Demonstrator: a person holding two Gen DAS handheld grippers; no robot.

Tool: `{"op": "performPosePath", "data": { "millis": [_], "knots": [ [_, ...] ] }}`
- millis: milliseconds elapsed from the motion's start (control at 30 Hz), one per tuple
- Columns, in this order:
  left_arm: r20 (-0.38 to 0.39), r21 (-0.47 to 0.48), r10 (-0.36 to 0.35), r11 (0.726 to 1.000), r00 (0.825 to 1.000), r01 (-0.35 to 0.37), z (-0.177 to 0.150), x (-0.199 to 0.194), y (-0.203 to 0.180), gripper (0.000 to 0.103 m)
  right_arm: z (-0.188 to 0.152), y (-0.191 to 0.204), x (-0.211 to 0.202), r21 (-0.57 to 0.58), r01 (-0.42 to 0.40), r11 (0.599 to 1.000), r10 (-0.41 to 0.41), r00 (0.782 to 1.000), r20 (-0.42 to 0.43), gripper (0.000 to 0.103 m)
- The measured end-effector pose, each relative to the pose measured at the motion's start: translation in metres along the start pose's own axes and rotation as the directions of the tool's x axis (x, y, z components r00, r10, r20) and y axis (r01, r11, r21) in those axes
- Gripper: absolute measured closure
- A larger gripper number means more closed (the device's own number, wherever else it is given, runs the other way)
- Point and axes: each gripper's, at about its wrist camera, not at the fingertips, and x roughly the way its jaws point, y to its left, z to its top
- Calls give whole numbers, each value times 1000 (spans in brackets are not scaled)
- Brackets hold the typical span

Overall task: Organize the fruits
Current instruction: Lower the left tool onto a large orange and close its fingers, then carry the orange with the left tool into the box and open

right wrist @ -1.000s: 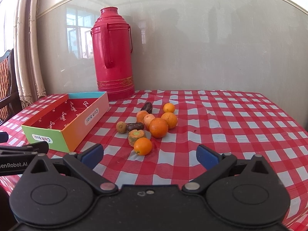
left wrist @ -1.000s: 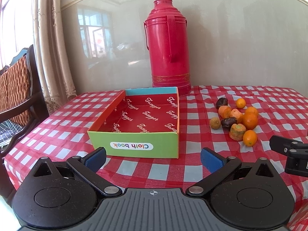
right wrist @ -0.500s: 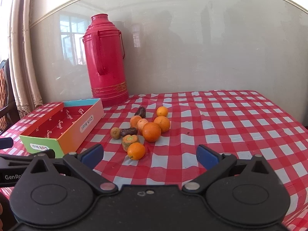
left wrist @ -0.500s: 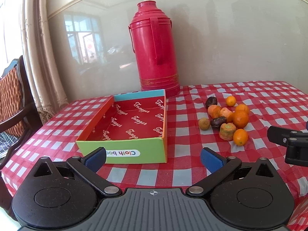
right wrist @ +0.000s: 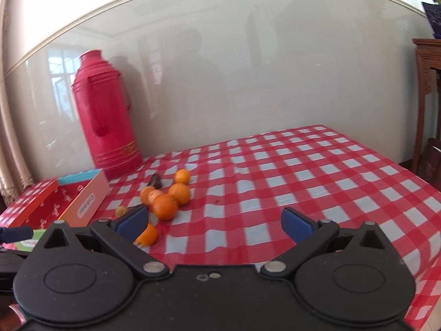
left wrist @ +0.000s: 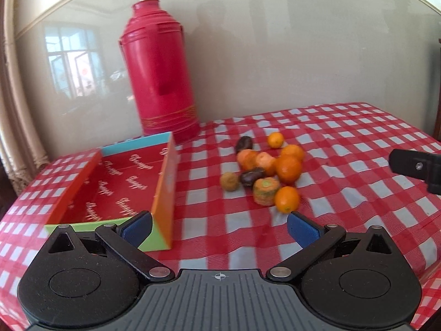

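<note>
Two open grippers over the checked table, one box on the left, one heap of fruit in the middle.

Far left, one shallow cardboard box [left wrist: 118,182] lies open with nothing in it, its orange wall facing the fruit; one red thermos [left wrist: 161,69] stands upright just behind its far corner. The left gripper [left wrist: 219,227] hangs near, blue pads spread wide, nothing between them. Next comes the fruit pile [left wrist: 264,171] on the red-and-white tablecloth [left wrist: 358,143], apart from the box: six orange fruits, two dark ones, one brownish one and one cut orange piece, most of them touching. On the right, the right gripper [right wrist: 213,222] is also spread wide and holds nothing, its left pad in front of the pile's near edge.
</note>
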Motion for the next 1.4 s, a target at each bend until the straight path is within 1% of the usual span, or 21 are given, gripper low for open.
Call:
{"op": "performPosePath", "data": {
  "millis": [167,200,233,267,300,367,467,500,533,567,600,667,800,933,1033,1133,1200,1300,1400],
  "knots": [
    [-19,-18,-65,998,998,64,11,26,-25,1,1,-20,-3,59,22,998,-23,1000,12,6],
    [-22,-19,-72,997,997,71,12,31,-30,4,1,-22,-3,66,25,998,-26,1000,13,6],
    [-21,-17,-77,997,997,77,13,35,-36,10,2,-24,-3,72,27,997,-28,999,15,6],
    [-28,-11,-83,996,996,83,14,40,-41,23,2,-26,-4,78,27,997,-28,999,18,6],
    [-43,-9,-93,996,995,93,14,46,-45,27,2,-27,-4,84,24,996,-26,999,21,6],
    [-60,-21,-101,995,993,100,14,57,-49,31,2,-29,-5,88,19,996,-21,1000,24,6],
    [-65,-32,-112,993,992,110,11,66,-52,32,3,-30,-6,83,15,996,-17,999,31,6],
    [-68,-37,-113,993,991,110,10,69,-52,36,3,-30,-7,82,11,997,-14,999,35,6],
    [-72,-40,-116,993,991,113,10,71,-52,41,3,-29,-7,80,10,997,-13,999,38,6],
    [-82,-42,-121,992,989,118,9,75,-53,57,3,-29,-7,77,9,997,-12,999,39,6],
    [-94,-49,-141,989,986,137,9,78,-53,65,3,-28,-7,75,8,997,-11,999,39,6],
    [-107,-54,-154,987,982,149,8,82,-55,71,3,-27,-6,75,4,997,-7,999,37,6],
    [-83,-24,-146,989,986,145,5,79,-60,72,4,-27,-5,79,-3,997,0,999,40,6],
    [-42,2,-130,991,991,131,7,69,-59,72,4,-27,-4,87,-6,996,3,999,37,6],
    [2,0,-83,997,997,83,13,59,-49,72,4,-25,-2,84,-11,996,8,999,34,6],
    [32,-40,-4,999,999,6,22,53,-23,72,4,-19,1,75,-19,997,17,1000,23,6],
    [29,-83,65,995,997,-62,28,53,0,72,3,-14,4,69,-27,997,26,1000,14,6],
    [-3,-142,171,975,985,-170,33,60,40,72,2,-3,10,59,-45,997,46,999,-4,6],
    [-83,-210,262,939,962,-274,32,74,83,72,-1,11,16,37,-67,997,67,998,-20,6]
  ]
}}
